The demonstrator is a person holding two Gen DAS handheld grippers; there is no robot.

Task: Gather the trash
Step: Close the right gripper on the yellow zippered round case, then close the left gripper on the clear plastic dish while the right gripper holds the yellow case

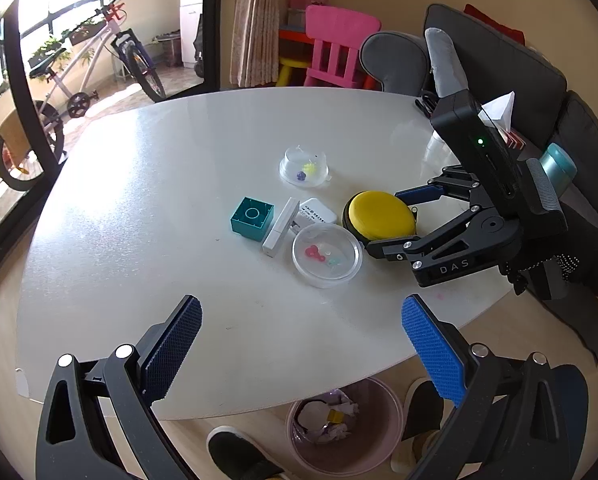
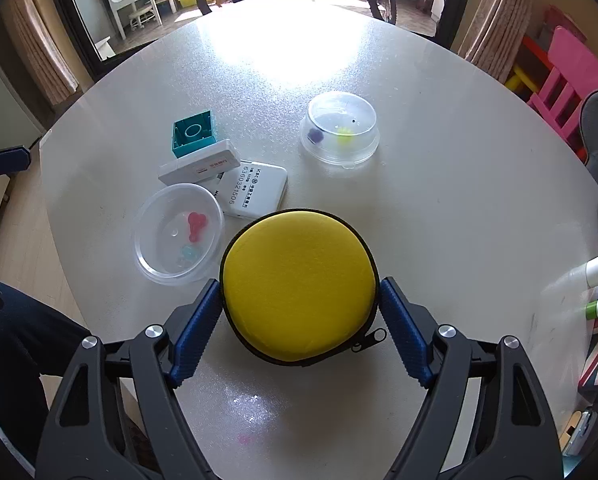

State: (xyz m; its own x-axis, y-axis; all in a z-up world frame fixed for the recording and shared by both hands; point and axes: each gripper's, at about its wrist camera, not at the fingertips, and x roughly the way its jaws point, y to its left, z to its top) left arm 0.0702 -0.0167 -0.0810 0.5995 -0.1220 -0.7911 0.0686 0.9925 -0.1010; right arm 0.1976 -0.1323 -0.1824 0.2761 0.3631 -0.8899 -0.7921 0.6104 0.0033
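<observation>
1. Yellow round zip case (image 2: 299, 286) lies on the white round table (image 2: 439, 184), toward the edge nearest the right gripper (image 2: 300, 330), with bare tabletop to its right and beyond it.
2. To the case's left, close by, stand a clear lid with small coloured bits (image 2: 179, 234), a white card box (image 2: 255, 190), a white stick-shaped box (image 2: 198, 168) and a teal block (image 2: 194, 133); a clear domed tub (image 2: 339, 128) sits apart, farther back.
3. Only the left wrist view shows the pink bin (image 1: 345, 426) on the floor under the table's near edge, with crumpled scraps in it.
4. Right gripper's blue pads (image 2: 197, 336) flank the case at both sides, jaws wide; whether they press on it I cannot tell.
5. Left gripper (image 1: 301, 354) hangs above the near table edge, jaws spread wide and empty.
</observation>
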